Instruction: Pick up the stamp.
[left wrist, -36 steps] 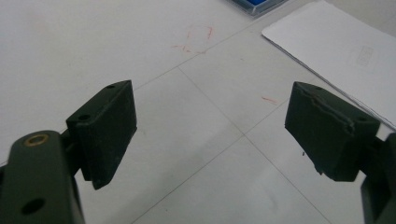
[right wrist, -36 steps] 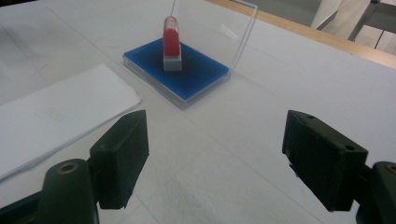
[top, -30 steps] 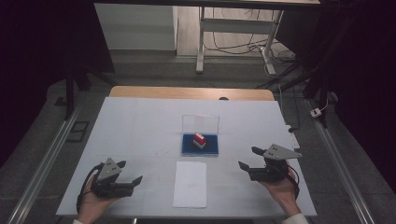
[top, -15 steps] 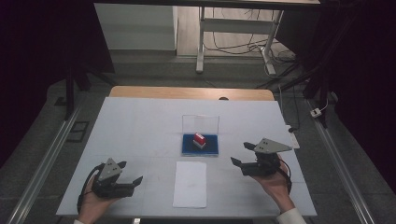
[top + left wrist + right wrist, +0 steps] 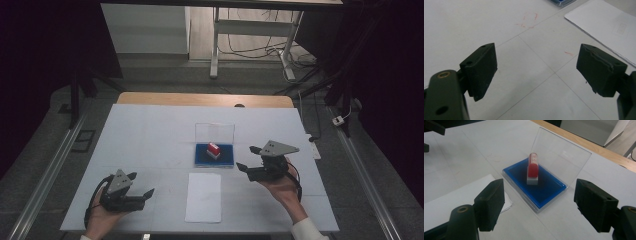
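Note:
A red-handled stamp [image 5: 214, 149] [image 5: 533, 167] stands on a blue ink pad [image 5: 224, 158] [image 5: 549, 187], whose clear lid [image 5: 215, 132] [image 5: 561, 155] is raised behind it. A white paper sheet [image 5: 204, 196] [image 5: 461, 195] [image 5: 604, 22] lies just in front of the pad. My right gripper [image 5: 246, 158] [image 5: 540, 200] is open, held just right of the pad and pointing at the stamp, with nothing between its jaws. At the table's front left my left gripper [image 5: 145, 196] [image 5: 536, 67] is open too, low over bare table and left of the paper.
The white table top [image 5: 150, 135] has a wooden strip along its far edge [image 5: 205, 99]. Faint red marks [image 5: 530, 21] show on the surface ahead of my left gripper. Metal rails run along both sides of the table.
My right gripper has moved left and a little forward, closing in on the ink pad. The left gripper has hardly moved.

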Available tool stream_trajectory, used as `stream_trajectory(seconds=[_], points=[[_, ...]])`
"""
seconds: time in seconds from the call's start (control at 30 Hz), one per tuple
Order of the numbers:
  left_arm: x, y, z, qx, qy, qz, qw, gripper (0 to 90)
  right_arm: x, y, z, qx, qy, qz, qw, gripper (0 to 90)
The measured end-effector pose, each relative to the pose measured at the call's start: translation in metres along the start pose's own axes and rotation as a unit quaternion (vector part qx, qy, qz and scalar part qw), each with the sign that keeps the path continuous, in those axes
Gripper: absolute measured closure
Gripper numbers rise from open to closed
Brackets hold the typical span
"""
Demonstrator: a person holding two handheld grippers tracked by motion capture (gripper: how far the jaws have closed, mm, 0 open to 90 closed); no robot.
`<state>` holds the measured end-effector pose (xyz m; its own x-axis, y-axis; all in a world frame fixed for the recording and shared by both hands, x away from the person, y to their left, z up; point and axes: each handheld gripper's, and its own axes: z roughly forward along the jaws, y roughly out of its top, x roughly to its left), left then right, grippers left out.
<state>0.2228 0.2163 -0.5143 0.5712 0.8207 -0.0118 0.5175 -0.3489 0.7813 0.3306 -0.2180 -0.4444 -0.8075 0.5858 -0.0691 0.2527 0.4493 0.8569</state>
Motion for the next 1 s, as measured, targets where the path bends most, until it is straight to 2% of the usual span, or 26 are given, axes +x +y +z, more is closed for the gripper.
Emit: stream_trajectory(seconds=[0.57, 1.0], points=[[-0.001, 0.0, 0.003, 0.0, 0.002, 0.003, 1.0, 17.4, 0.003, 0.012, 0.02, 0.009, 0.006, -0.007, 0.9999, 25.7], [-0.002, 0.0, 0.006, 0.001, 0.001, 0.006, 1.0, 17.5, 0.003, 0.016, 0.043, 0.03, 0.011, -0.012, 0.9994, 26.2]])
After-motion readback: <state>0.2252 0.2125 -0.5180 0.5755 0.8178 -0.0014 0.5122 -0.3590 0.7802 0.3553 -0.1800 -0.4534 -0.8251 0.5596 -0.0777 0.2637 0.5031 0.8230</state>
